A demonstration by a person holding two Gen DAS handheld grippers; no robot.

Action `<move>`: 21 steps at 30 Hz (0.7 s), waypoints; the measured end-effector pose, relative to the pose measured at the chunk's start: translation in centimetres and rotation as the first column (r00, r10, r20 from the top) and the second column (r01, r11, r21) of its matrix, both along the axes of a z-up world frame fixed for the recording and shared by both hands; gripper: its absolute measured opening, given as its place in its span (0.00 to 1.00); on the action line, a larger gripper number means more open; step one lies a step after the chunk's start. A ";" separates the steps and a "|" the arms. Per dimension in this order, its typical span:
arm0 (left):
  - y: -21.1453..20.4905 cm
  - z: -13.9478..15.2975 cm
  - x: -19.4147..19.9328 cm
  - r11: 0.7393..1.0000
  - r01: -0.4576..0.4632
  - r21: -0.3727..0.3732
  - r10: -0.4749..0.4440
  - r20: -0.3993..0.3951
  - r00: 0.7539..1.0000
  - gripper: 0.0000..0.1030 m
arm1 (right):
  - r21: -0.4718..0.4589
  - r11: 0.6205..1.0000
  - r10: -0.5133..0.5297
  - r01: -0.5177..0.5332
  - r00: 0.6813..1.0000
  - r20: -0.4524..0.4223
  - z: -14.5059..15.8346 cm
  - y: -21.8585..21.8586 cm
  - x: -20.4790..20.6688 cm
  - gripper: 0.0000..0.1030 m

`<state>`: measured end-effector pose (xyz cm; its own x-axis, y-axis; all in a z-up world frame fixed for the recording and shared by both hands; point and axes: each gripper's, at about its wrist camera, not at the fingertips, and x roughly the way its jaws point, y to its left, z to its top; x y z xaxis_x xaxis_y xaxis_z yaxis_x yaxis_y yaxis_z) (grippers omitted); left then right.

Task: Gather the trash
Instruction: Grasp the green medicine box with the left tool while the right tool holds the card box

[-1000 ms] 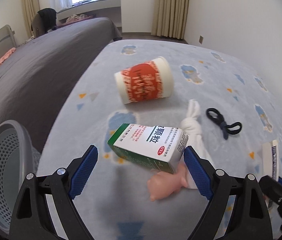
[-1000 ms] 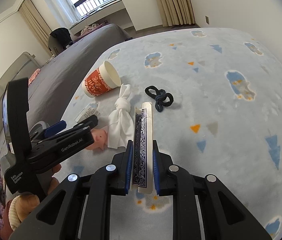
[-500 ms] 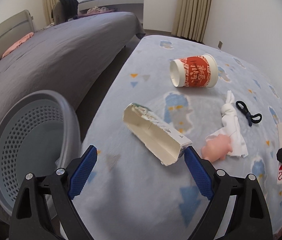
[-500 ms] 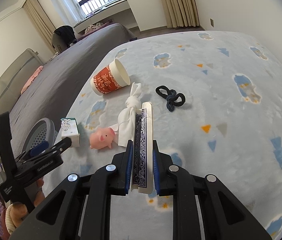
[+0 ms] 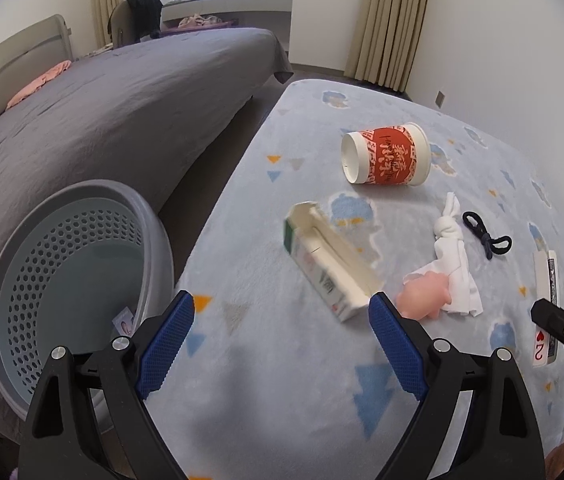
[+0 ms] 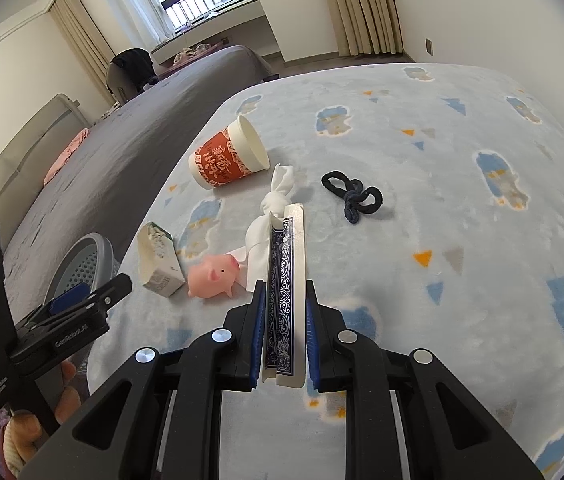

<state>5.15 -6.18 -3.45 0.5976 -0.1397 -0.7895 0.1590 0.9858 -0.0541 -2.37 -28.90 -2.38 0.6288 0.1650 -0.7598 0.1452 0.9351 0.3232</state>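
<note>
Here, in the left wrist view, we found our left gripper spread wide with nothing between its blue pads. The torn medicine box lay on the patterned blanket just ahead of the tongs and toward the right-hand finger, its near end just beside that pad, though we could not tell whether they touched. Its long axis ran on a slant, from upper left down to that pad, so it crossed the line of our jaws rather than lying square between them. The grey perforated basket stood off the blanket's left edge, close by, with a small scrap inside. Farther out lay the tipped red paper cup, a knotted white tissue, a pink toy pig and a dark hair tie.

In the right wrist view, our right gripper was clamped on a pack of playing cards, held edge-on along the fingers. From there the box sat well to the left, beside the pig, and the left gripper was plainly nearer to it. We judged that the left tongs would need turning across the box's narrow width before closing.
</note>
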 end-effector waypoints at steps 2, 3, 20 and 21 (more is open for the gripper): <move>-0.5 0.0 0.7 1.000 0.000 -0.008 0.000 -0.010 1.000 0.85 | 0.003 1.000 0.001 -0.001 1.000 0.001 0.0 0.0 0.0 0.17; -0.8 0.0 1.2 1.000 -0.003 -0.010 0.003 -0.014 1.000 0.85 | 0.005 1.000 0.002 -0.002 1.000 0.000 0.0 0.0 0.0 0.17; -3.7 -3.4 5.7 0.998 -0.057 0.029 0.060 -0.123 0.991 0.74 | 0.026 1.000 -0.002 0.002 1.000 0.006 0.4 -0.7 0.0 0.17; -3.7 -3.5 5.7 0.998 -0.053 0.026 0.056 -0.129 0.990 0.69 | 0.026 1.000 -0.002 0.002 1.000 0.007 0.4 -0.7 0.0 0.17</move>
<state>10.87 -9.88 -6.99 0.4964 -0.0910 -0.8633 0.0981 0.9940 -0.0484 -2.35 -29.65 -1.97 0.6342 0.1832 -0.7511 0.1449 0.9261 0.3483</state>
